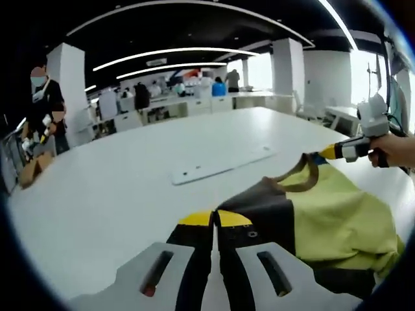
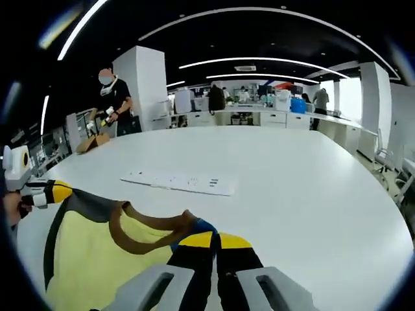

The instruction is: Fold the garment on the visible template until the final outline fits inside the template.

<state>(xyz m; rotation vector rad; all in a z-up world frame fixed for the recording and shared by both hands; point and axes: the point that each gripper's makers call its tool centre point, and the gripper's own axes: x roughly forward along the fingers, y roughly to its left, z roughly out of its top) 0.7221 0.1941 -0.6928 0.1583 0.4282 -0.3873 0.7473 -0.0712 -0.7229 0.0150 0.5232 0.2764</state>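
Note:
A yellow-green garment (image 1: 331, 223) with dark grey shoulders and a brown neck band lies on the white table (image 1: 130, 188), stretched between the two grippers. My left gripper (image 1: 214, 218) has its yellow-tipped jaws pressed together on the dark shoulder fabric. The right gripper (image 1: 322, 155) comes in from the right, held by a hand (image 1: 395, 150), and pinches the other shoulder by the neck band. In the right gripper view the garment (image 2: 91, 253) spreads to the lower left. My right gripper (image 2: 214, 241) is shut on its edge, and the left gripper (image 2: 57, 191) holds the far corner.
A flat white panel (image 1: 220, 166) (image 2: 183, 183) lies on the table beyond the garment. A person (image 1: 42, 107) (image 2: 113, 100) stands past the table's far left edge near a brown box (image 2: 94, 140). Desks and more people fill the back of the room.

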